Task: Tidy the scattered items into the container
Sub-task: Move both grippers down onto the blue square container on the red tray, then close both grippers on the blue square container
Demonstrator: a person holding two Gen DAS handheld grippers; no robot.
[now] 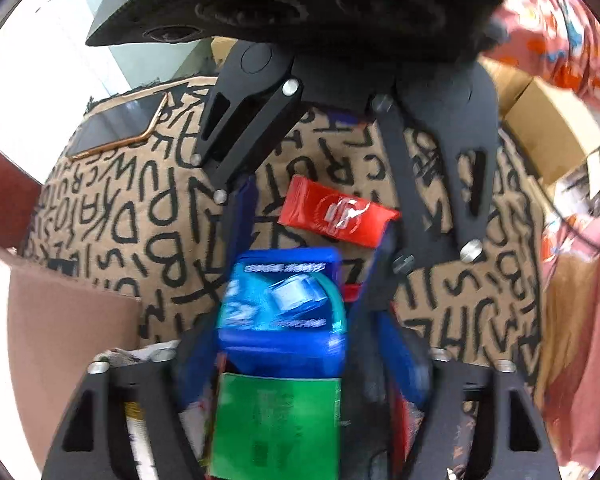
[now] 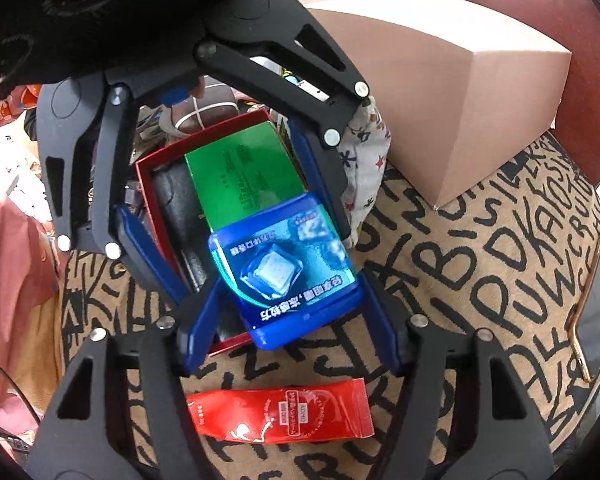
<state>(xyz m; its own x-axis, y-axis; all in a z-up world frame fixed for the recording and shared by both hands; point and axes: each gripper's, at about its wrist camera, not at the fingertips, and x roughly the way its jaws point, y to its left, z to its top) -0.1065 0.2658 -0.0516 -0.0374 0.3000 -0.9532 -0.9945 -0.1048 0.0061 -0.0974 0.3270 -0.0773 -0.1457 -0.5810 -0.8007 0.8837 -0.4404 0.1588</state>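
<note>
A blue mint box [image 2: 288, 268] rests tilted on the near rim of the red container [image 2: 148, 168], partly over a green box [image 2: 244, 176] inside it. My right gripper [image 2: 288, 328] is open, its blue fingers [image 2: 200, 332] on either side of the mint box without gripping it. My left gripper [image 2: 228, 216] faces it from the far side, open, its fingers straddling the container. In the left wrist view the mint box [image 1: 280, 308] lies over the green box [image 1: 276, 424], with the right gripper [image 1: 312, 232] beyond. A red sachet [image 2: 280, 416] lies on the lettered mat [image 2: 480, 272]; it also shows in the left wrist view [image 1: 336, 216].
A pink cardboard box [image 2: 452, 92] stands on the mat beside the container. A patterned cloth pouch [image 2: 364, 168] lies between them. A phone with a gold rim [image 1: 116, 128] lies at the mat's edge. Cardboard boxes [image 1: 548, 132] and clutter sit past the mat.
</note>
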